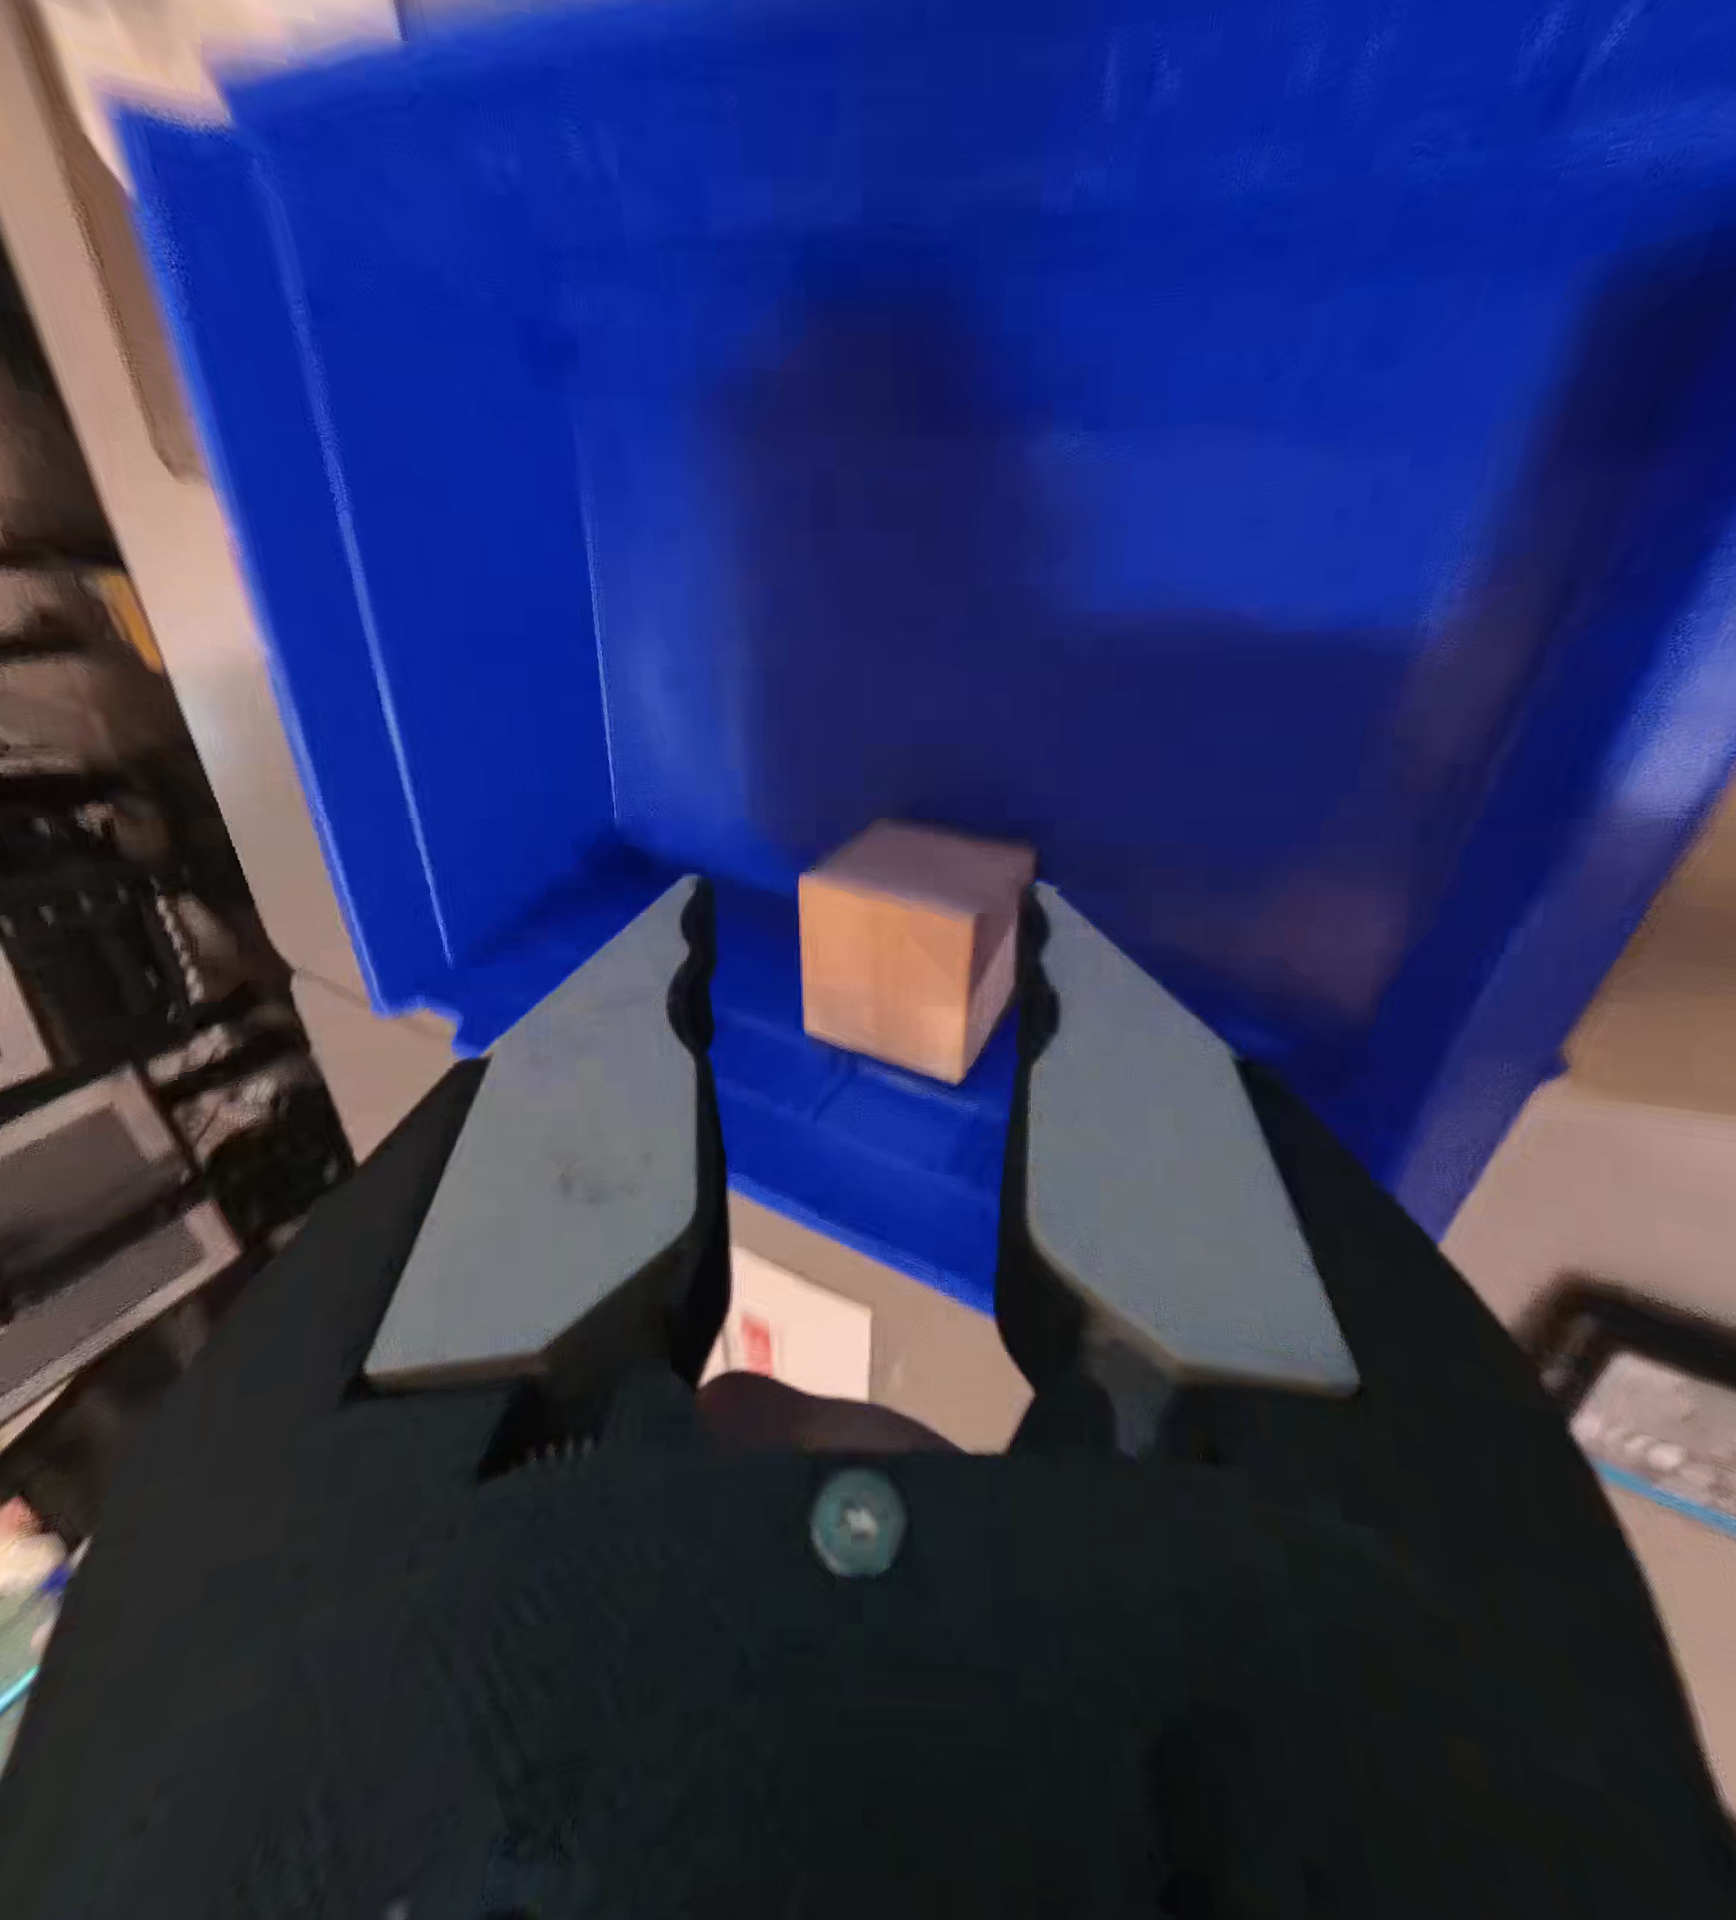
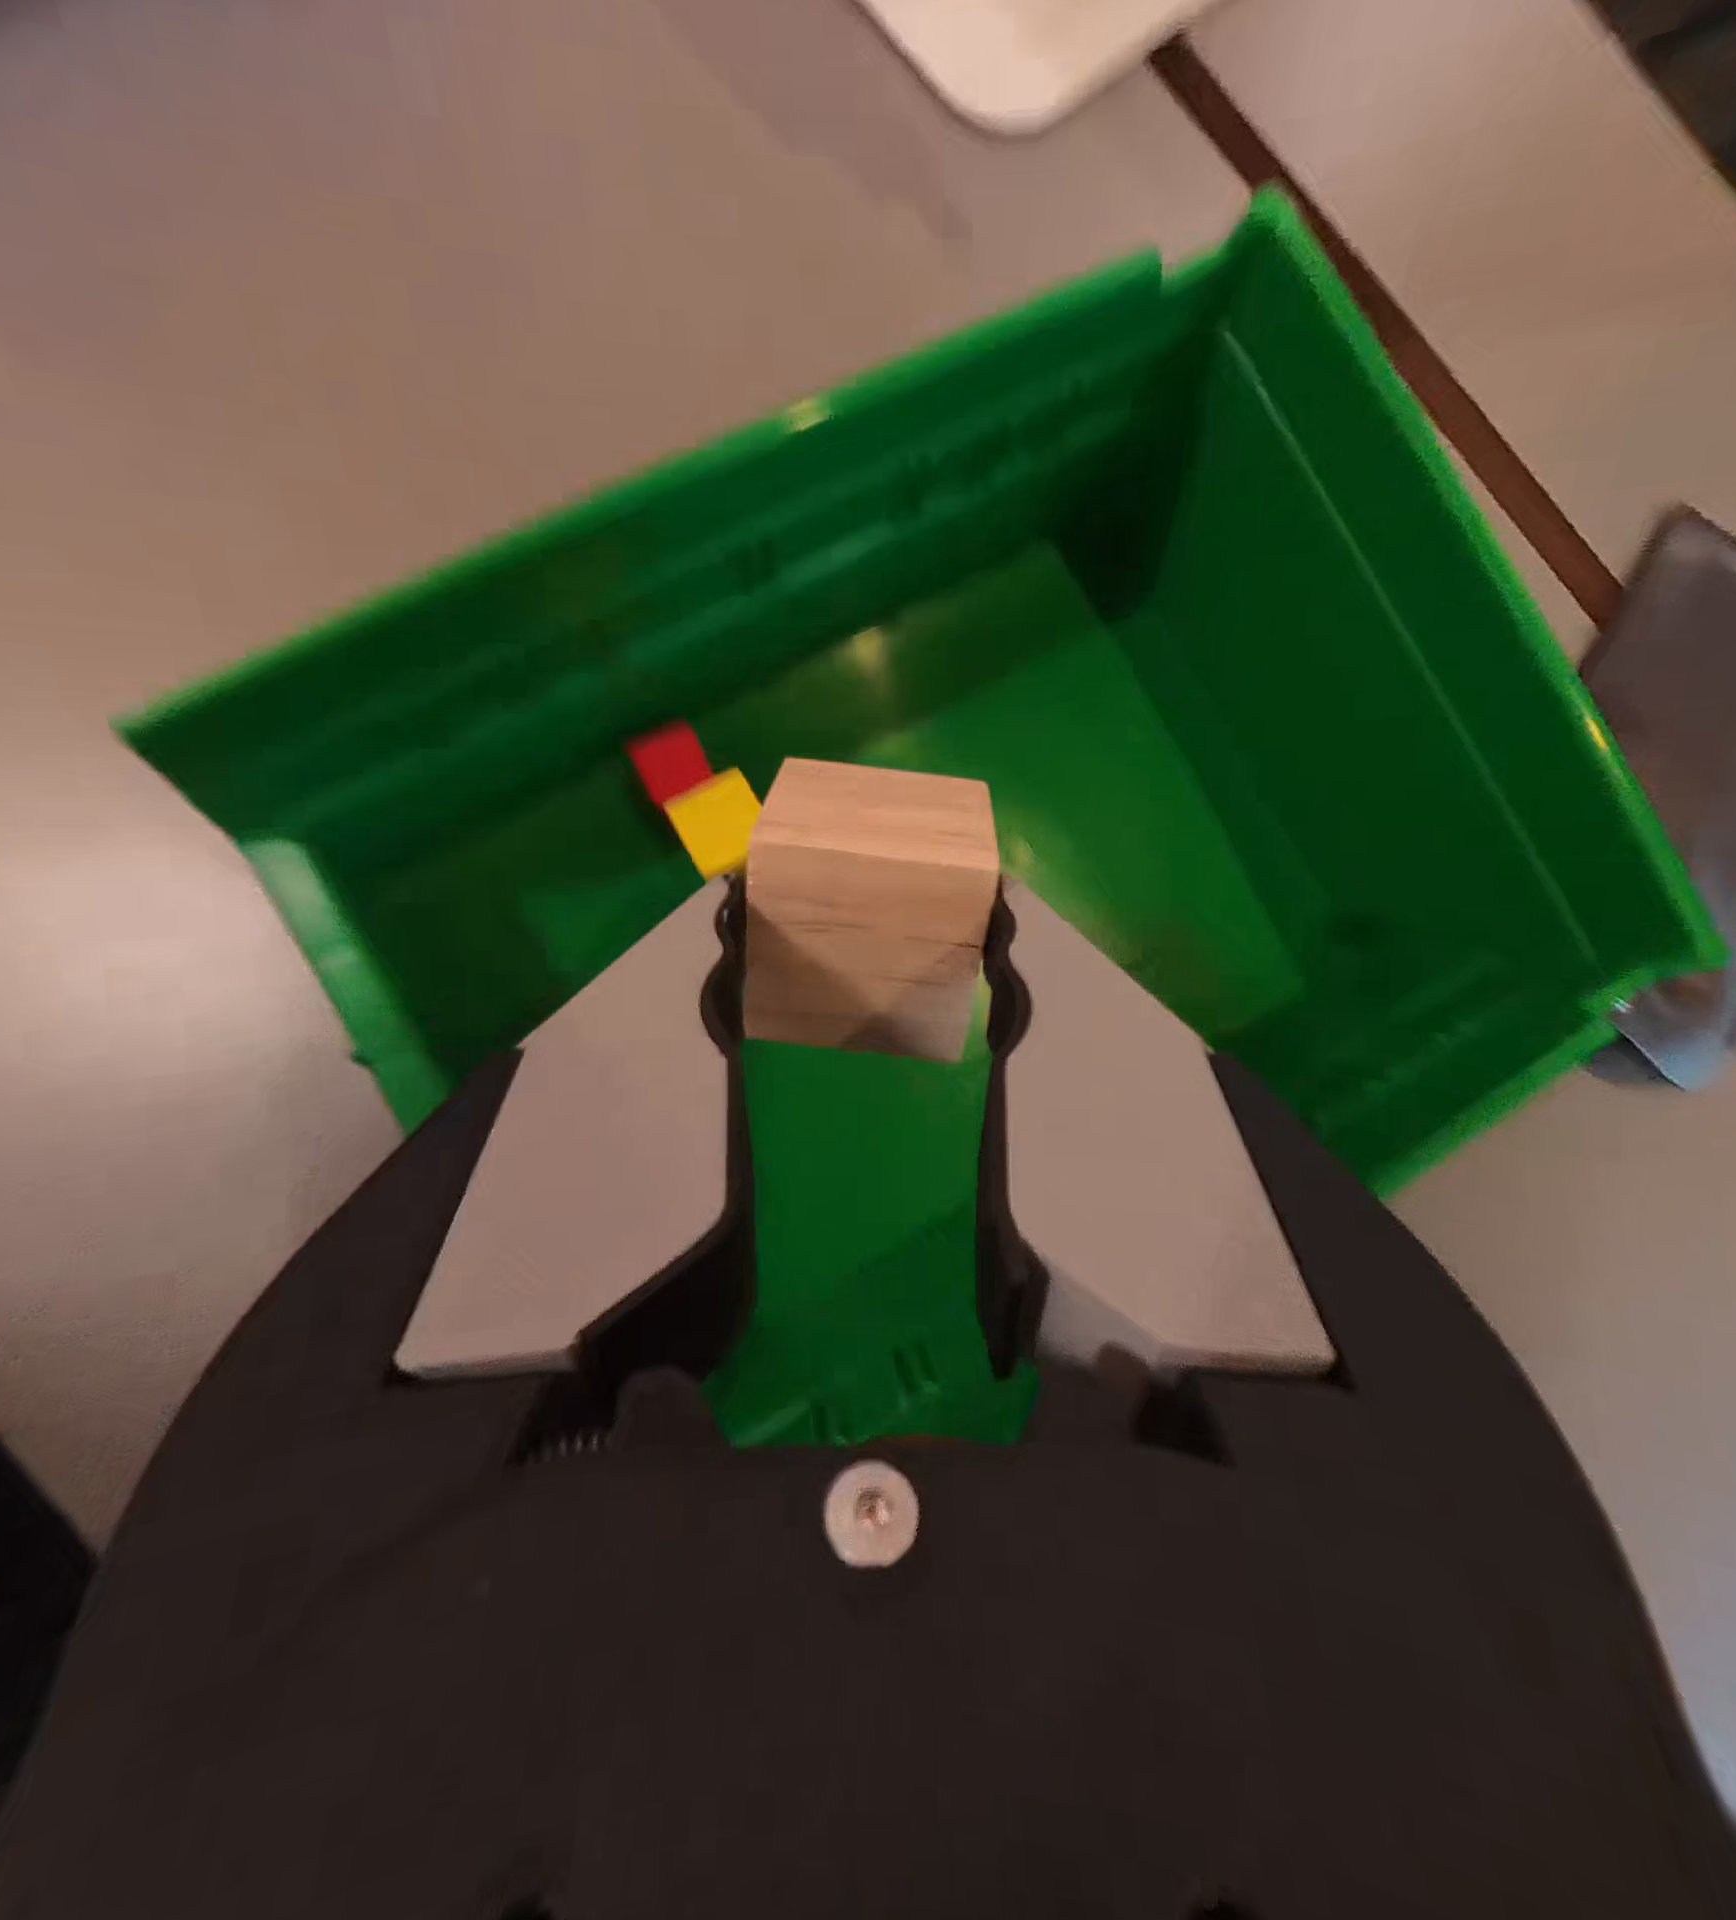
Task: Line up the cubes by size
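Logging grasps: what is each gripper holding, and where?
Right gripper pinches a plain wooden cube by two opposite side faces. Left gripper is open around another wooden cube, holding nothing.

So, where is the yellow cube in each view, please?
Left wrist view: not in it; the blue bin fills it.
Right wrist view: yellow cube left of centre, inside the green bin, beside the red cube, behind the held wooden cube.
Shared landmark: the pale tabletop.
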